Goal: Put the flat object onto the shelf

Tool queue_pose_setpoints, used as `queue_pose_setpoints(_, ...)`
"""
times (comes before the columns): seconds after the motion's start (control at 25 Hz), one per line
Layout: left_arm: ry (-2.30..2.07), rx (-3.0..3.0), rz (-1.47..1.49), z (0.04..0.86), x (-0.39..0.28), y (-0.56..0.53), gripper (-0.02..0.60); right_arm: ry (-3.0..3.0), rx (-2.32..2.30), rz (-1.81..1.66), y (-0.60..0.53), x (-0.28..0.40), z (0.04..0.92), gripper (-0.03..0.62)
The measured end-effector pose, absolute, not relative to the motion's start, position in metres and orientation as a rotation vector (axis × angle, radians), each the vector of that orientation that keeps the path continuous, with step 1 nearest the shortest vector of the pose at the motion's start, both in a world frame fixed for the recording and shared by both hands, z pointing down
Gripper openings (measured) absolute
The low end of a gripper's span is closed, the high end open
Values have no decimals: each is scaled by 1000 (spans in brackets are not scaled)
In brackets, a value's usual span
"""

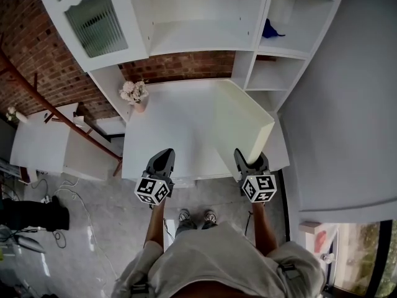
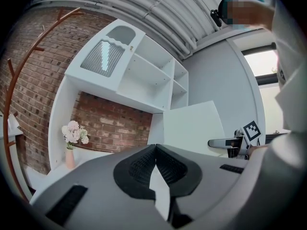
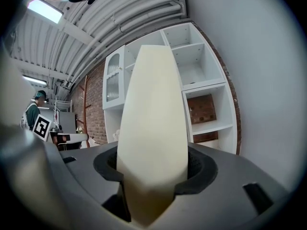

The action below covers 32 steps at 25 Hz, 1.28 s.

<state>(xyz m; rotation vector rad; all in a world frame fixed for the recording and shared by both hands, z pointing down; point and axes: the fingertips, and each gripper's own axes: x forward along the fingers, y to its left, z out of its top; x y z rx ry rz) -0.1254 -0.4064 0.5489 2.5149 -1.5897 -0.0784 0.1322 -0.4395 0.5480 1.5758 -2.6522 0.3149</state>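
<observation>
Board (image 3: 153,104) clamped in right gripper (image 3: 152,164); head view alone shows apparent tilt.

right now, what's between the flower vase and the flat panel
Nothing: in the head view only bare white desktop separates the flower vase from the flat panel.

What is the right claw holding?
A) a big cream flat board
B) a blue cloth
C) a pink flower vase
A: the right claw pinches the flat board, which sticks out from between its jaws.
</observation>
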Motion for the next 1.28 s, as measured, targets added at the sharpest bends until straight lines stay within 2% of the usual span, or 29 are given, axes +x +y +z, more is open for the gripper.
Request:
queue_pose_setpoints(0.68, -1539, 2576, -73, 545, -190, -401, 12, -2581, 1674, 258, -415, 78, 537, 267)
queue_pose_setpoints(1.28, -1543, 2583, -132, 536, -222, -392, 12, -2467, 1681, -318, -439, 57, 434, 266)
